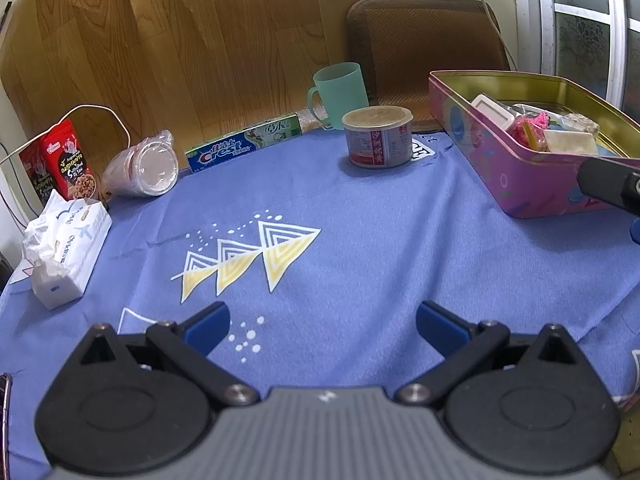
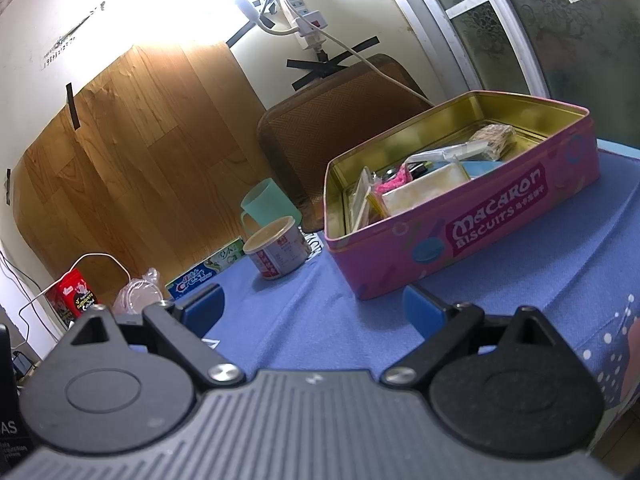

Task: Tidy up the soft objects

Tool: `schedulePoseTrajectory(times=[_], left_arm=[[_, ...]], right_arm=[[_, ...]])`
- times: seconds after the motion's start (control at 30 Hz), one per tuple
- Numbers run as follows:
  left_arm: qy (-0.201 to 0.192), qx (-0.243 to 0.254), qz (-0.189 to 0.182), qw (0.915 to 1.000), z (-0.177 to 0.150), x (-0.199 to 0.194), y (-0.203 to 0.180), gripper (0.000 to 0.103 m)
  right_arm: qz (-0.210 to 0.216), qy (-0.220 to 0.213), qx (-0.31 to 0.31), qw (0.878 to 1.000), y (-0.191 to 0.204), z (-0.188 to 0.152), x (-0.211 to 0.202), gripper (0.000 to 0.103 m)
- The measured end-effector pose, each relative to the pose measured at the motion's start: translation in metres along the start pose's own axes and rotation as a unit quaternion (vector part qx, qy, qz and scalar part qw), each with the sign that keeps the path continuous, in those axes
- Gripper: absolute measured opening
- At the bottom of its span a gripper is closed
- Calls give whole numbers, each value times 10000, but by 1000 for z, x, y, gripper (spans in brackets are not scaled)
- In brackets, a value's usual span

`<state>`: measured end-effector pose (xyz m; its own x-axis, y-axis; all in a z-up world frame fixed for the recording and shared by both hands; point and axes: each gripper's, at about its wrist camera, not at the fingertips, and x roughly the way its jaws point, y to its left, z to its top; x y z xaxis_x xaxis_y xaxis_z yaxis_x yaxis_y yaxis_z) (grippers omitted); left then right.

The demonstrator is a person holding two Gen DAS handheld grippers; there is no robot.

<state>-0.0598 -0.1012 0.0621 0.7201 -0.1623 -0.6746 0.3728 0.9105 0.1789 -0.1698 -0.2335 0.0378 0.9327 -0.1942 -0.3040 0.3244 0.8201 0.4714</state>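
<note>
Overhead, both tools hover above a blue woven tablecloth [image 1: 360, 240] printed with white and yellow triangles. The left gripper [image 1: 323, 326] has its blue-padded jaws spread wide, holding nothing; the right gripper [image 2: 314, 310] is likewise apart and empty. A pink rectangular biscuit tin [image 2: 460, 236] with a gold metal interior sits at the cloth's right, holding a fuzzy pink soft item [image 2: 394, 184], flat cream packets and clear plastic pieces. Near the far edge stand a short round tin can [image 1: 377, 136], a mint plastic mug [image 1: 340, 90], a long toothpaste box [image 1: 244, 144], a crinkled plastic-wrapped cup [image 1: 142, 168] on its side, and a soft tissue pack [image 1: 66, 248] at left.
</note>
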Motion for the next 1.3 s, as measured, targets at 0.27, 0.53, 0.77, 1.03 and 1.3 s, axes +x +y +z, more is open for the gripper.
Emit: schedulePoseTrajectory(times=[0.27,0.53,0.77,1.03,1.3], left_arm=[[-5,34,-31,10000,0,1,-1,103],[5,10,-70,10000,-1,0,-1,103],[3,21,-69,10000,-1,0,-1,103],[13,28,-75,10000,-2,1,-2,103],[38,27,-59,10000,-3,3,-2,103]], right_arm=[[0,9,5,10000,1,0,0,98],[-5,12,7,10000,1,1,0,98],[-5,11,5,10000,1,1,0,98],[-1,14,5,10000,1,1,0,98],[-6,12,10,10000,1,1,0,98]])
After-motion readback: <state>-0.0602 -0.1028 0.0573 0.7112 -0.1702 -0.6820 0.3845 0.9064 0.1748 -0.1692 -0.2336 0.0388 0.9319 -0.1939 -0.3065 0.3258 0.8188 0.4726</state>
